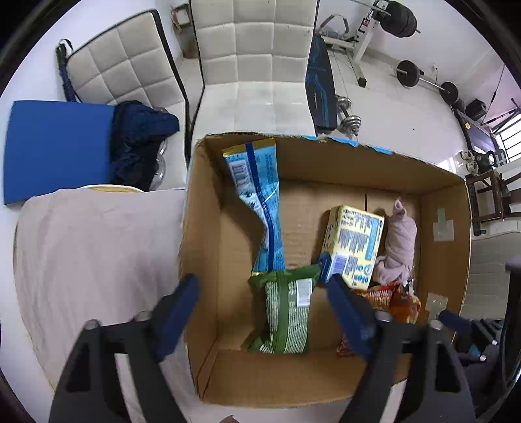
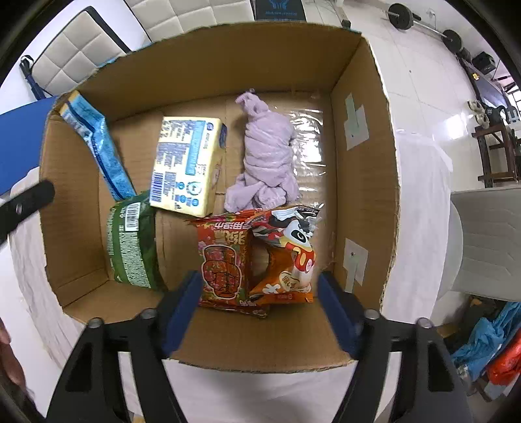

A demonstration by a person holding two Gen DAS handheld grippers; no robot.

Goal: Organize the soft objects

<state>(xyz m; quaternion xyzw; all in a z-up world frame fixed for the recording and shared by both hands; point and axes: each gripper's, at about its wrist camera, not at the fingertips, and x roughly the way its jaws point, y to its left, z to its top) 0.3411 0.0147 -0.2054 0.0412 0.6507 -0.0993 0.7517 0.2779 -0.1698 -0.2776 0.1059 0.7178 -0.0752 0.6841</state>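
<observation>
An open cardboard box (image 1: 208,247) (image 2: 361,136) sits on a white cloth. Inside lie a green packet (image 1: 288,312) (image 2: 132,240), a long blue packet (image 1: 260,195) (image 2: 101,149), a yellow pack (image 1: 353,244) (image 2: 187,162), a knotted lilac cloth (image 1: 399,240) (image 2: 265,153) and orange-red snack packets (image 1: 394,299) (image 2: 257,253). My left gripper (image 1: 263,289) is open and empty above the box's near left part, over the green packet. My right gripper (image 2: 257,289) is open and empty above the snack packets at the box's near wall.
Two white quilted chairs (image 1: 257,65) stand behind the table. A blue pad (image 1: 55,146) with dark blue clothing (image 1: 140,136) lies at the left. Weights and a bench (image 1: 403,19) stand on the floor at the back right. Coloured bags (image 2: 488,341) lie on the floor, right.
</observation>
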